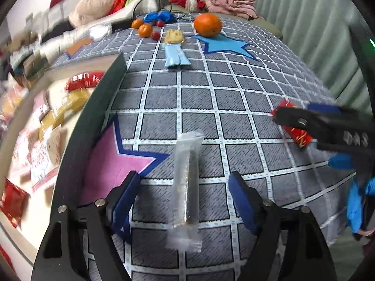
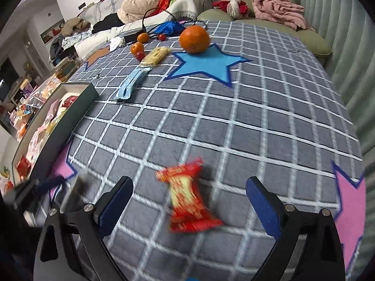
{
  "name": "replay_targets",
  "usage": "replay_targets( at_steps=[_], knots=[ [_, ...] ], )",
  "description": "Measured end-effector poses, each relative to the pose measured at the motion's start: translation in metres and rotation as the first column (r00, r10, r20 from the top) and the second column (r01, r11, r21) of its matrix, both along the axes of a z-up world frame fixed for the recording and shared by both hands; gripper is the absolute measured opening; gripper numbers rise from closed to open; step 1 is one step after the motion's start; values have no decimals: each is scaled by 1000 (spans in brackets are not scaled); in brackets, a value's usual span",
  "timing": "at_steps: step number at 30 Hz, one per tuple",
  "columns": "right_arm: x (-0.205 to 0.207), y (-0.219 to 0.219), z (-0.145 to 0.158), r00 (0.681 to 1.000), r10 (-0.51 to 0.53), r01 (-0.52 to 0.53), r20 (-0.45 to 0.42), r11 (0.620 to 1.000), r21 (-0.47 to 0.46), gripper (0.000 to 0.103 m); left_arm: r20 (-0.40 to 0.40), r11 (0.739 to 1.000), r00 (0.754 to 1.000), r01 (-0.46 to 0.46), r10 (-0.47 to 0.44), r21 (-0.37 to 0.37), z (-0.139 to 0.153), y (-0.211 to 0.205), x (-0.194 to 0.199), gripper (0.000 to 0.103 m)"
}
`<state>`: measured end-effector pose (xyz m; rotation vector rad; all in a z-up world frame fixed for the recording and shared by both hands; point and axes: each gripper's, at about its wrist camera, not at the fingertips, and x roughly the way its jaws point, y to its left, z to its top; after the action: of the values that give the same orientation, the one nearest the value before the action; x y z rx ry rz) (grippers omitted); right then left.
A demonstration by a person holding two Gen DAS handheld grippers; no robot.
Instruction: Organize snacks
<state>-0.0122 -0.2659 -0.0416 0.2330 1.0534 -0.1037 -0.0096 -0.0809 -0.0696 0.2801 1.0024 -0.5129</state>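
Note:
A long clear-wrapped snack stick point(image 1: 187, 187) lies between the fingers of my left gripper point(image 1: 184, 175), which is open with its pads clear of the wrapper. A red and yellow snack packet point(image 2: 187, 196), blurred, sits between the fingers of my right gripper point(image 2: 189, 180), also open and not touching it. The same red packet point(image 1: 293, 128) shows at the right in the left wrist view, under the right gripper's fingers. A dark green box point(image 1: 112, 75) holding several wrapped snacks stands at the left, and its wall point(image 2: 77, 107) also shows in the right wrist view.
On the grey checked cloth point(image 2: 257, 117) lie a light blue packet point(image 2: 129, 86) and a yellow packet point(image 2: 155, 56). A large orange point(image 2: 194, 38) sits on a blue star point(image 2: 206, 65), with small oranges point(image 2: 137, 48) and cherry tomatoes nearby. Sofa clutter lies behind.

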Motion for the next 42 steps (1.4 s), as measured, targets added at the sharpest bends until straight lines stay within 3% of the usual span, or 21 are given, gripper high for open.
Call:
replay_targets(
  at_steps=[3,5,6,18,42],
  knots=[
    [8,7,-17,999,0,0,-44,1000,0,103,12,1000,1000,4,-3,-13,-3,-1,-7,92],
    [11,17,-21,998,21,-26,-51,996,-83,103,16,1000,1000,6,-6,-10,-5,-1,-9,102],
    [11,24,-22,998,40,-47,-50,991,-126,103,20,1000,1000,1,-1,-15,-7,-1,-9,102],
    [-1,26,-23,998,55,-52,18,990,-131,103,41,1000,999,-4,5,-20,-7,0,-13,102],
    [-1,26,-23,998,56,-52,22,990,-131,103,43,1000,999,-6,7,-22,-6,1,-14,102]
  ],
)
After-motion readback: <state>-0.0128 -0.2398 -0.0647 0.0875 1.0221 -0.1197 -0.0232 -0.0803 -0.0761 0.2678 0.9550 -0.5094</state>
